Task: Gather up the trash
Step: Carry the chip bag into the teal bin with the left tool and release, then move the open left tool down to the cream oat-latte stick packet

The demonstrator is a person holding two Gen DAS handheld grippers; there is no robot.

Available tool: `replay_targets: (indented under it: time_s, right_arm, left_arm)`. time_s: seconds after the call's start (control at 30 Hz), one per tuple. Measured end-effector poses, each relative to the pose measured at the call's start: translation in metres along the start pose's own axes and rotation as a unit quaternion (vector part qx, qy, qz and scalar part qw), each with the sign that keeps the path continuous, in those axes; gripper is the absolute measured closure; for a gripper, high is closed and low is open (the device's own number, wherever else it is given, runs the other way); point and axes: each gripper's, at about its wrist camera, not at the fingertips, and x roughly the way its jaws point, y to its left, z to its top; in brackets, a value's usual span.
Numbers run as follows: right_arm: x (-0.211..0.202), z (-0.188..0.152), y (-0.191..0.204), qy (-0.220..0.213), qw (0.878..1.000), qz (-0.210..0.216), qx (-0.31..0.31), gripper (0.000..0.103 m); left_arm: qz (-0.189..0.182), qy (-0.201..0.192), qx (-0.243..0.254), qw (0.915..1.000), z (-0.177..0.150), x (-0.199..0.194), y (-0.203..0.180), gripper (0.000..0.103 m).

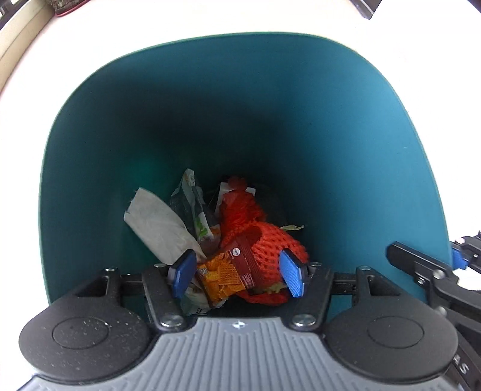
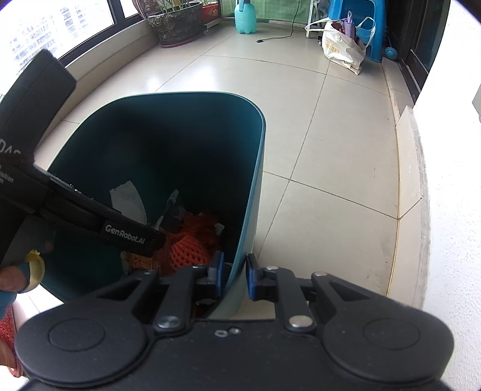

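A deep teal waste bin (image 1: 300, 126) stands on a pale tiled floor (image 2: 330, 156). The left tongs (image 1: 237, 272) point almost straight down into its mouth, blue pads spread wide with nothing pressed between them; the gap frames the rubbish below, so a piece has probably just been let go here.

At the bottom lie an orange mesh net (image 1: 264, 240), an orange snack packet (image 1: 224, 275) with a dark red label whose print is too small to read, a crumpled white paper (image 1: 159, 225) and a green-and-white wrapper (image 1: 192, 204).

The right tongs (image 2: 234, 275) are nearly closed, pinching the bin's near wall, one pad inside and one outside. This likely steadies the bin while the other hand drops things in.

In the right wrist view, the left tool's black arm crosses the bin and reads "GenRobot.AI". Farther off stand a plant pot (image 2: 177, 24), a blue plastic stool (image 2: 357, 18) and a white bag (image 2: 342, 51) with unclear orange lettering.
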Motion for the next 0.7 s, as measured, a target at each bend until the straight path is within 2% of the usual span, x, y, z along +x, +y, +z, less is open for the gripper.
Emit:
replay_targets:
  time_s: [0.3, 0.37, 0.43, 0.7]
  right_arm:
    - [0.001, 0.001, 0.003, 0.001, 1.000, -0.005, -0.003, 0.089]
    - [0.001, 0.001, 0.005, 0.002, 1.000, -0.008, -0.004, 0.089]
    - [0.002, 0.001, 0.006, 0.002, 1.000, -0.009, -0.006, 0.089]
    - [0.003, 0.001, 0.011, 0.003, 1.000, -0.019, -0.006, 0.089]
  left_arm:
    - [-0.014, -0.045, 0.011, 0.9988, -0.020, -0.051, 0.012, 0.043]
    - [-0.017, -0.059, 0.011, 0.9981, -0.026, -0.068, 0.018, 0.040]
    - [-0.015, -0.077, 0.007, 0.9968, -0.034, -0.085, 0.026, 0.035]
    - [0.002, -0.122, -0.037, 0.9919, -0.072, -0.128, 0.062, 0.033]
